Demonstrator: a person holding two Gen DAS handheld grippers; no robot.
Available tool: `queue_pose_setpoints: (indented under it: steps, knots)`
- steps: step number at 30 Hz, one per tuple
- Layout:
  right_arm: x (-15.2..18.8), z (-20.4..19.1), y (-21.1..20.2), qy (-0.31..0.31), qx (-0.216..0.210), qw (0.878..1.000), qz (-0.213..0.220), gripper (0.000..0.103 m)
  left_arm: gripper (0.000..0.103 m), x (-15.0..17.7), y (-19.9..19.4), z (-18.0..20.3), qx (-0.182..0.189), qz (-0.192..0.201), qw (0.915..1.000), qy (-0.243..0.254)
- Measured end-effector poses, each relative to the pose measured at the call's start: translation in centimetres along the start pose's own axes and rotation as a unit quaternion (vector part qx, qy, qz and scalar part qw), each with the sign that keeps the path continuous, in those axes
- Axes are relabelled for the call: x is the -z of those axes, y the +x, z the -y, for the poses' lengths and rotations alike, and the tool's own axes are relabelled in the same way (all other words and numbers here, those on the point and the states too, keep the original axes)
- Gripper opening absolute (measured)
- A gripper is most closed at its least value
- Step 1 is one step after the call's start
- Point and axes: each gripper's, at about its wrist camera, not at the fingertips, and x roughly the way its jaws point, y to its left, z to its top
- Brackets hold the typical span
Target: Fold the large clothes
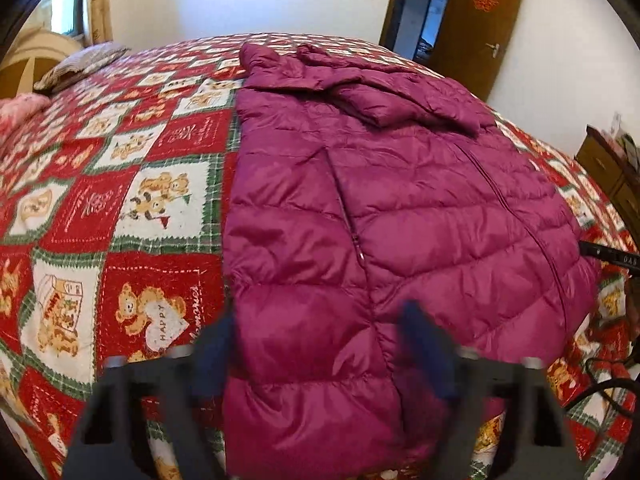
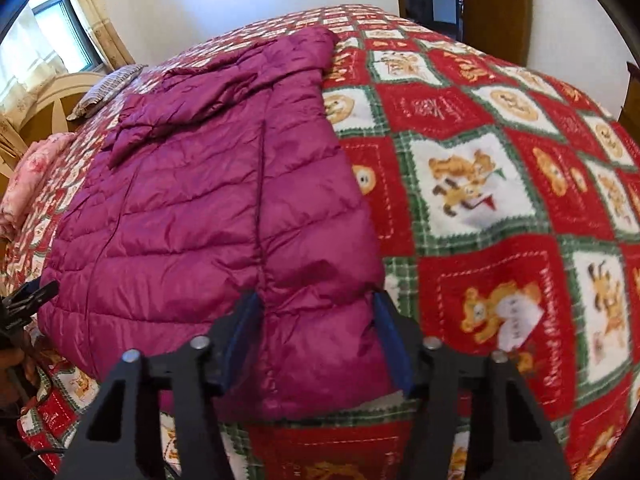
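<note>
Left hand-held gripper point(image 1: 320, 344) and right hand-held gripper point(image 2: 316, 320) both spread, straddling hem corners of magenta puffer jacket point(image 1: 400, 208) on teddy-bear quilt point(image 1: 100, 208).

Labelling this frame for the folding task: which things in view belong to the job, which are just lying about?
In the job:
- purple puffer jacket, spread flat on the bed
- left gripper, at its near left hem corner
- right gripper, at its near right hem corner

Lying about:
- bear-print bedspread under the jacket
- striped pillow and pink bedding at the headboard end
- wooden door
- dresser
</note>
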Motion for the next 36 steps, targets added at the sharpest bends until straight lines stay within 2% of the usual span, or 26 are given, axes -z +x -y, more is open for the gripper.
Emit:
queue_pose_setpoints:
  steps: [1, 2, 3, 5, 8, 14, 20, 25, 28, 32, 34, 36]
  knots:
    - [0.1, 0.1, -0.1, 0.002, -0.006, 1.0, 0.002, 0.044, 0.043, 0.0, -0.1, 0.1, 0.008, 0.0, 1.0, 0.003]
    - [0.1, 0.1, -0.4, 0.002, -0.014, 1.0, 0.003, 0.024, 0.024, -0.1, -0.2, 0.0, 0.017, -0.003, 0.9998, 0.001]
    - [0.1, 0.1, -0.6, 0.004, -0.023, 1.0, 0.006, 0.015, 0.021, -0.1, -0.3, -0.2, 0.026, -0.005, 0.9996, -0.005]
    - [0.2, -0.2, -1.4, -0.001, -0.029, 0.999, 0.015, 0.011, 0.01, -0.4, -0.9, -0.3, 0.043, 0.0, 0.999, -0.01]
    - [0.1, -0.9, -2.8, -0.013, -0.032, 0.999, 0.04, 0.009, 0.007, -1.0, -2.6, -0.1, 0.049, 0.024, 0.9985, -0.007]
    - [-0.8, -1.7, -7.3, -0.013, -0.065, 0.993, 0.098, 0.007, 0.005, -3.1, -8.7, 0.0, 0.072, 0.095, 0.9928, -0.008]
    - [-1.9, -3.8, -14.1, -0.042, -0.089, 0.98, 0.174, 0.007, 0.005, -4.5, -15.7, 1.1, 0.092, 0.16, 0.9829, 0.01]
    - [-3.2, -4.5, -18.6, -0.052, -0.095, 0.966, 0.236, 0.006, 0.005, -5.7, -20.2, 1.8, 0.09, 0.208, 0.9737, 0.026]
    - [-4.8, -4.5, -18.5, -0.06, -0.087, 0.962, 0.252, 0.006, 0.005, -7.0, -19.0, 1.3, 0.082, 0.201, 0.9757, 0.031]
    - [-8.9, -4.0, -14.5, -0.047, -0.076, 0.966, 0.241, 0.006, 0.005, -10.1, -12.9, -1.8, 0.084, 0.163, 0.983, 0.004]
    - [-11.5, -4.0, -11.7, -0.033, -0.067, 0.97, 0.232, 0.006, 0.005, -12.3, -9.3, -3.3, 0.071, 0.151, 0.986, -0.005]
    - [-13.9, -3.9, -9.4, -0.025, -0.058, 0.972, 0.227, 0.006, 0.009, -14.6, -6.5, -4.3, 0.038, 0.151, 0.9878, -0.002]
